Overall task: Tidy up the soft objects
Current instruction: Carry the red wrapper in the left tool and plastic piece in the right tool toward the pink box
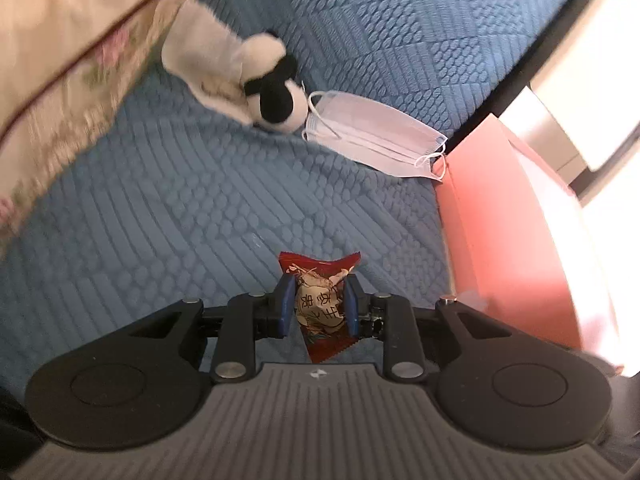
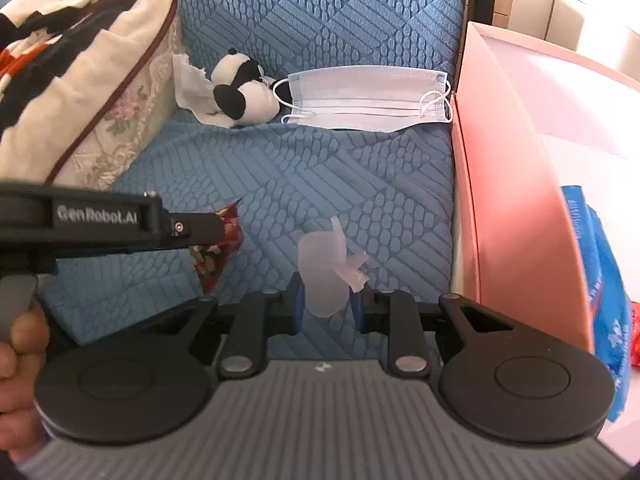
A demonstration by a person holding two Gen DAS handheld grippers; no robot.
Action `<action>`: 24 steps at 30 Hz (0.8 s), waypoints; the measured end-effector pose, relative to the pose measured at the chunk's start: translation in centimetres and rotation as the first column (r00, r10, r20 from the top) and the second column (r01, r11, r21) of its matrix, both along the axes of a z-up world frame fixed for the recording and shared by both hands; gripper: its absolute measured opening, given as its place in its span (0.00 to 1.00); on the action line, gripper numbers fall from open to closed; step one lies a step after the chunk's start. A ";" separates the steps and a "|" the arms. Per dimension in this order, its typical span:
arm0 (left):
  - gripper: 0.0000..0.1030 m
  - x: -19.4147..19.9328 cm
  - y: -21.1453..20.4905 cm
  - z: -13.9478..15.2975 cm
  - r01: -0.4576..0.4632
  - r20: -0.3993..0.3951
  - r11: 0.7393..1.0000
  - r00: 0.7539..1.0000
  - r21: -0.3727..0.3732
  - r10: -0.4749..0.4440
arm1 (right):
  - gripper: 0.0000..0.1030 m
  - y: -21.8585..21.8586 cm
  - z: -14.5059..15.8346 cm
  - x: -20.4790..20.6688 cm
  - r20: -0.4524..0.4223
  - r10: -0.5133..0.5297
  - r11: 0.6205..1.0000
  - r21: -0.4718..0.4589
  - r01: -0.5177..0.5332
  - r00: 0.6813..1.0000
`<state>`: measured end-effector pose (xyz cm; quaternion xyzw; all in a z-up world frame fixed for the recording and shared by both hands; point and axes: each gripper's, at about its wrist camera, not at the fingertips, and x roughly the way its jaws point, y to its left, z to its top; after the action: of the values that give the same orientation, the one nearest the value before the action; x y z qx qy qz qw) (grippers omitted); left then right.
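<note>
Your left gripper (image 1: pixel 318 304) fingers are clamped on the red snack packet (image 1: pixel 320 304), and your right gripper (image 2: pixel 328 306) pinches the clear wrapper (image 2: pixel 326 276), both lifted off the blue cushion (image 2: pixel 280 184), probably headed for the pink box (image 2: pixel 516 216) beside them.

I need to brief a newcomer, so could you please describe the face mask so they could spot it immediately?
Find the blue quilted sofa with the pink box at its right. The face mask lies flat by the backrest, between the box and a toy panda: the only pale pleated rectangle with ear loops.
</note>
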<state>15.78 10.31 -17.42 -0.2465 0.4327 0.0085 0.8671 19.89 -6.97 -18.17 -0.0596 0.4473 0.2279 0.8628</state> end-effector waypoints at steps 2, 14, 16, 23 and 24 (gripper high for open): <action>0.29 -0.4 -0.1 0.3 0.008 0.006 1.000 1.000 0.024 -0.008 | 0.26 -0.3 0.4 -0.1 -0.003 -0.014 1.000 0.010 0.014 1.000; 0.28 -1.4 -1.7 3.7 0.080 0.012 0.997 0.997 0.020 -0.080 | 0.26 -2.2 4.8 -0.3 0.037 -0.002 0.999 0.051 0.001 0.999; 0.28 -1.4 -1.8 4.6 0.078 0.020 0.997 0.997 0.004 -0.078 | 0.26 -2.6 5.5 -0.2 0.046 -0.001 0.999 0.052 -0.002 0.999; 0.28 -0.3 -3.2 7.5 0.111 0.008 0.994 0.994 0.018 -0.111 | 0.27 -5.0 8.6 0.2 0.070 -0.033 0.996 0.084 0.027 0.997; 0.28 -0.2 -3.4 7.9 0.114 0.012 0.993 0.993 0.012 -0.114 | 0.27 -5.2 9.0 0.3 0.069 -0.041 0.996 0.077 0.035 0.997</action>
<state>15.56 6.91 -9.51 -0.2163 0.4407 -0.0400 0.8703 20.17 -12.22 -9.17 -0.0265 0.4086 0.2260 0.8839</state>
